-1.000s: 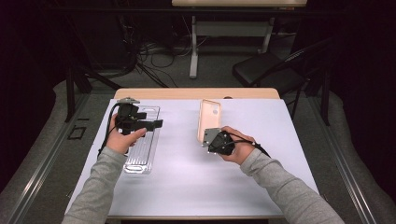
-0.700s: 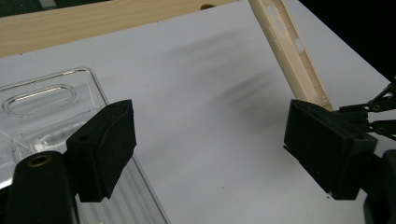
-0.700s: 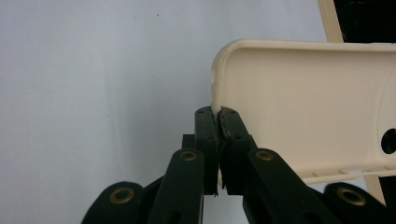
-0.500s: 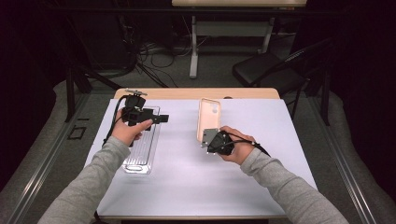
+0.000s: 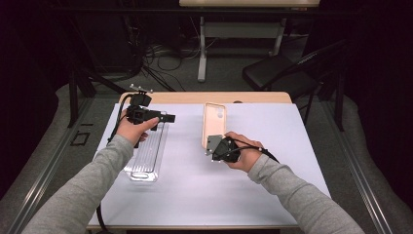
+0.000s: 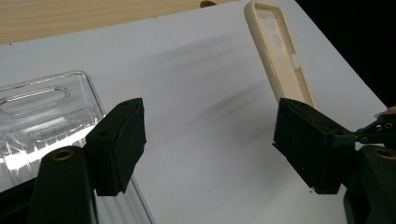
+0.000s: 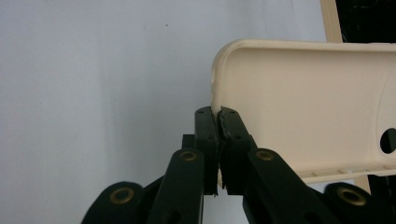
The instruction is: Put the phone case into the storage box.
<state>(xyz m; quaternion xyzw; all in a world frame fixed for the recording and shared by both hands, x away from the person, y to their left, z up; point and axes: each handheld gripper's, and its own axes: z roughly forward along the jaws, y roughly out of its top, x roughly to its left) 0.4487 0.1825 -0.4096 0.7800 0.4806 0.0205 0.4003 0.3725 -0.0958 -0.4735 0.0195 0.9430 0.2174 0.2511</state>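
Here, right gripper (image 7: 218, 140) pinched the cream plastic phone case (image 7: 303, 107); left gripper (image 6: 210, 144), jaws spread, hovered beside the clear plastic case (image 6: 42, 116); no legible writing.

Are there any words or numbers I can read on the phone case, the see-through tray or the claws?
None: no words, labels, numbers or signs can be read.
Cream phone case: plain, with round holes.
Clear plastic tray: moulded ridges and glare, no print.
Left claw and right claw: plain black with brass screws.
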